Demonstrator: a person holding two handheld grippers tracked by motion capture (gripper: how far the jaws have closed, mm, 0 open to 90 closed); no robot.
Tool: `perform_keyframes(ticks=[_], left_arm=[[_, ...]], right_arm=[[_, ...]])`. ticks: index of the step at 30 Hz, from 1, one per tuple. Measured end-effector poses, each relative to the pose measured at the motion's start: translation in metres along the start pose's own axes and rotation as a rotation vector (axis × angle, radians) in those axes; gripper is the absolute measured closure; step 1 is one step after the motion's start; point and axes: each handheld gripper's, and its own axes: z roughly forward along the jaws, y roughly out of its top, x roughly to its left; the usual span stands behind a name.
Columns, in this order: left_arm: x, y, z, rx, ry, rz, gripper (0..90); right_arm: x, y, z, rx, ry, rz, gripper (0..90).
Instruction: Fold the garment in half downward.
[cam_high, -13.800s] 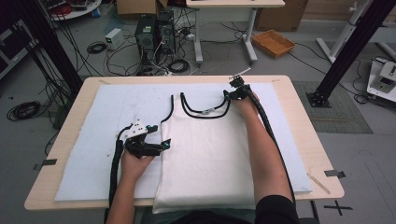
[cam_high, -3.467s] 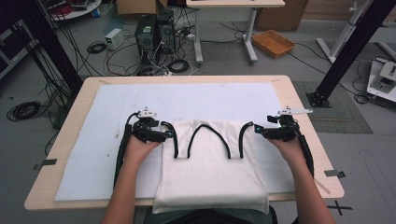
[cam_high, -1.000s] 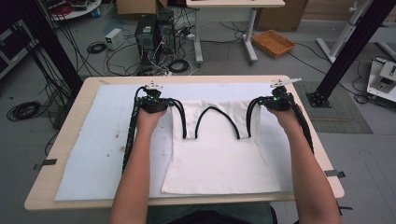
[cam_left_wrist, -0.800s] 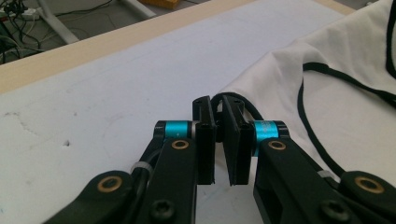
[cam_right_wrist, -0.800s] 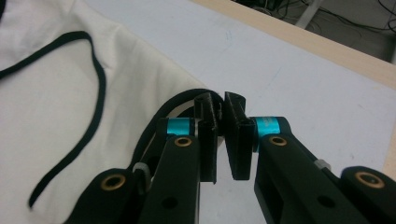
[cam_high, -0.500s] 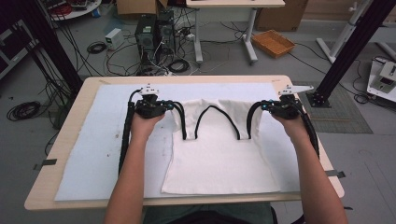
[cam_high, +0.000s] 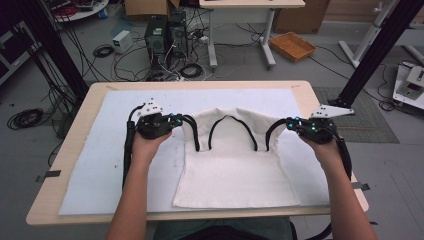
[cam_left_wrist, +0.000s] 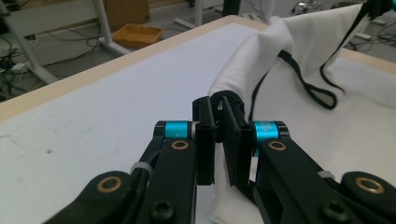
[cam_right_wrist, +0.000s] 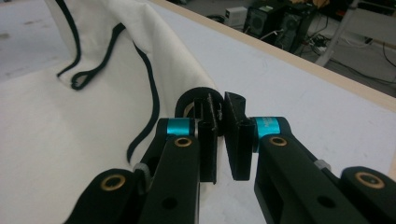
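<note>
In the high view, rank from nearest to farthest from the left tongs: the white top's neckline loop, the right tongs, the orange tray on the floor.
1. Neckline loop, just right of the left tongs, mid-table on the top.
2. Right tongs, across the top at its other strap.
3. Orange tray, on the floor beyond the table's far right.

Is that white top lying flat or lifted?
Partly lifted: each claw, left and right, pinches a shoulder strap of the top; its hem lies flat.

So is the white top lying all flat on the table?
No, the left gripper and right gripper hold the white top up by its straps.
</note>
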Motion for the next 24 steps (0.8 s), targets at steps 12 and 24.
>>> perform_keyframes(ticks=[12, 24], left_arm=[[-0.032, -0.022, -0.032, -0.076, -0.080, 0.031, 83.3], [-0.068, -0.055, -0.059, -0.046, -0.123, 0.075, 83.2]], right_arm=[[0.030, -0.029, -0.039, -0.087, 0.032, -0.016, 85.0], [0.067, -0.061, -0.061, -0.065, 0.083, -0.043, 84.9]])
